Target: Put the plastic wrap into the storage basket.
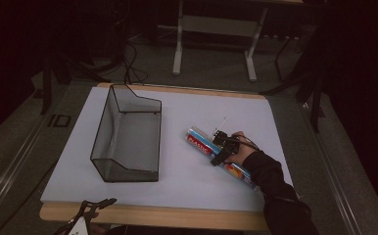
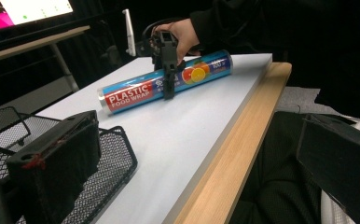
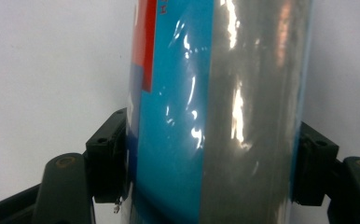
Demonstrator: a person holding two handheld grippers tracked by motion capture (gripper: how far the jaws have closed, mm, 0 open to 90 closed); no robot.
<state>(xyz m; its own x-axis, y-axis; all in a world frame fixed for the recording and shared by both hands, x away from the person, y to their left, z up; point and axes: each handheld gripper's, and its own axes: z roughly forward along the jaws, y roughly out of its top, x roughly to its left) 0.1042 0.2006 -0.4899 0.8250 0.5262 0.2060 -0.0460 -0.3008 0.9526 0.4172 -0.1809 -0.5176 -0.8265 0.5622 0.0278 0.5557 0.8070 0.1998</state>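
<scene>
A blue roll of plastic food wrap [image 1: 200, 143] lies slantwise on the white table top [image 1: 177, 188], right of centre. My right gripper [image 1: 220, 149], held by a hand in a dark sleeve, comes down over the roll's middle. In the right gripper view its two black pads press both sides of the roll [image 3: 206, 116], so it is shut on it. The left gripper view shows the roll [image 2: 131, 92] resting on the table with that gripper [image 2: 169, 77] across it. My left gripper [image 1: 96, 204] hangs open at the table's front left edge, holding nothing.
A black wire mesh basket [image 1: 101, 132] stands left of centre on the table, its corner [image 2: 117, 154] close to my left gripper. A wooden strip [image 1: 153, 215] borders the table's front edge. A desk frame [image 1: 177, 54] stands on the floor behind.
</scene>
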